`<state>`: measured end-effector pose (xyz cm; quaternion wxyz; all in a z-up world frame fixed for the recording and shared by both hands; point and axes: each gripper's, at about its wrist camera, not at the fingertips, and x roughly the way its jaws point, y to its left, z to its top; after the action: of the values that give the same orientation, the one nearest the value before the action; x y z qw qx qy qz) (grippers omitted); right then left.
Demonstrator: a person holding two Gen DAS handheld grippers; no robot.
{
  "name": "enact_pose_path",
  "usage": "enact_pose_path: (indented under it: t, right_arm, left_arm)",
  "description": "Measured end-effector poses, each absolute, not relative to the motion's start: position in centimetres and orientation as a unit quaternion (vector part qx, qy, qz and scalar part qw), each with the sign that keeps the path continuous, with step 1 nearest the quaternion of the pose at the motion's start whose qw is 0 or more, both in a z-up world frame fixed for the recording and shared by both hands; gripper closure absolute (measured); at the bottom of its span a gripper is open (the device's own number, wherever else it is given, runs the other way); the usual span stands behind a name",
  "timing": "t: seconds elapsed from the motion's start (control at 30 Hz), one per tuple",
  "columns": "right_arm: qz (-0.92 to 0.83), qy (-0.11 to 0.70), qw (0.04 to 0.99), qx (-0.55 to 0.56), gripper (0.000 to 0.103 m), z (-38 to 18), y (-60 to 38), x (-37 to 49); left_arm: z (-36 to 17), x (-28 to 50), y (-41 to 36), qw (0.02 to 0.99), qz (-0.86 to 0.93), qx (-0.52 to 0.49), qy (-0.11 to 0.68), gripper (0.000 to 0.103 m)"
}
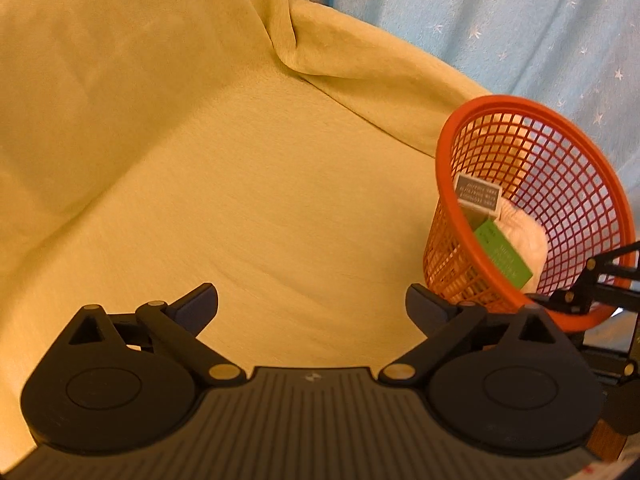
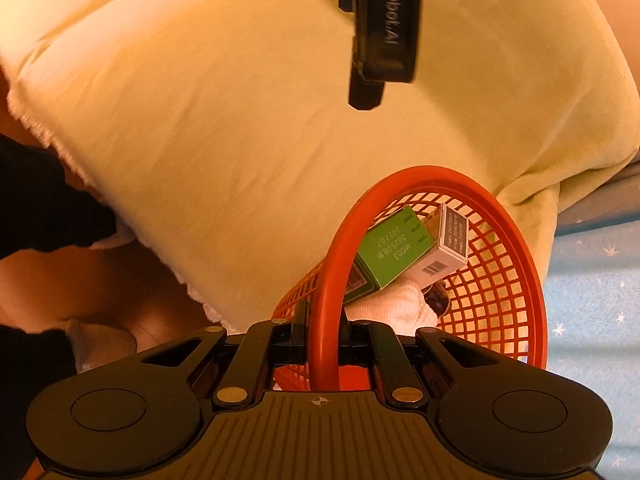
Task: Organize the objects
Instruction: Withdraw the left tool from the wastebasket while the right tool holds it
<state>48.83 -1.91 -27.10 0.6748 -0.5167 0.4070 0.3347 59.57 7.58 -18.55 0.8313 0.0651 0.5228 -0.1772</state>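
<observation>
An orange mesh basket hangs tilted at the right over the yellow-green cloth. Inside it lie a green box, a grey-and-white box and a white cloth. My right gripper is shut on the orange basket's rim, and the right wrist view shows the green box, the grey-and-white box and the white cloth in the basket. My left gripper is open and holds nothing, to the left of the basket.
The yellow-green cloth covers a cushioned surface with folds at the back. A pale blue star-patterned fabric lies behind and to the right. A dark sleeve shows at the left of the right wrist view, and the other gripper's body at its top.
</observation>
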Motion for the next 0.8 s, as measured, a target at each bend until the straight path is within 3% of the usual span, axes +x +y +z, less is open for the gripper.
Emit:
enact_pose_path:
  t: [0.37, 0.8]
  right_arm:
    - [0.338, 0.403, 0.673, -0.521, 0.097, -27.6, -7.8, 42.6]
    - [0.277, 0.470, 0.691, -0.475, 0.097, -32.3, -10.1, 36.9]
  left_arm:
    - [-19.1, 51.8, 2.4, 0.825, -0.152, 0.046, 0.542, 0.003]
    - [-25.2, 45.8, -0.1, 0.797, -0.219, 0.081, 0.558, 0.003]
